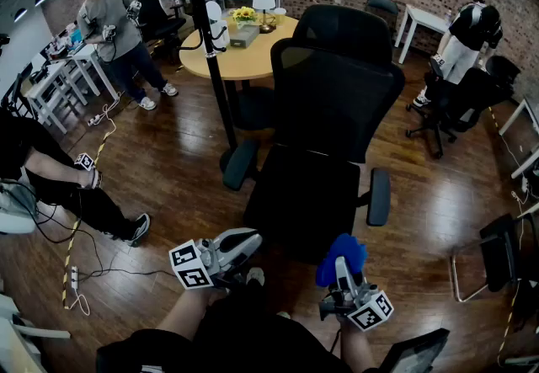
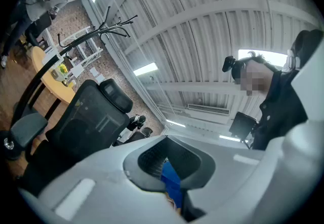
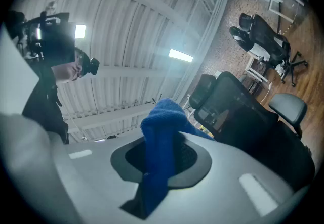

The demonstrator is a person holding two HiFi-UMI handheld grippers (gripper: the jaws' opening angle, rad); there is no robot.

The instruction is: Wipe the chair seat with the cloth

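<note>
Blue cloth (image 1: 342,252) was pinched in right gripper (image 1: 344,272) and held near front edge of chair seat (image 1: 299,194). Left gripper (image 1: 246,243) jaws were pressed together; blue sliver between them not identified.

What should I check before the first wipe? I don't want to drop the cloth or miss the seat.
1. Cloth gripped: ok, right gripper is shut on it.
2. Cloth touching the chair seat: not ok, it is held up near the front edge.
3. Right gripper aimed at seat: not ok, its view faces the ceiling.
4. Seat bare: ok, nothing lies on it.
5. Left gripper clear of the seat: ok, just off the front corner, jaws together.
</note>
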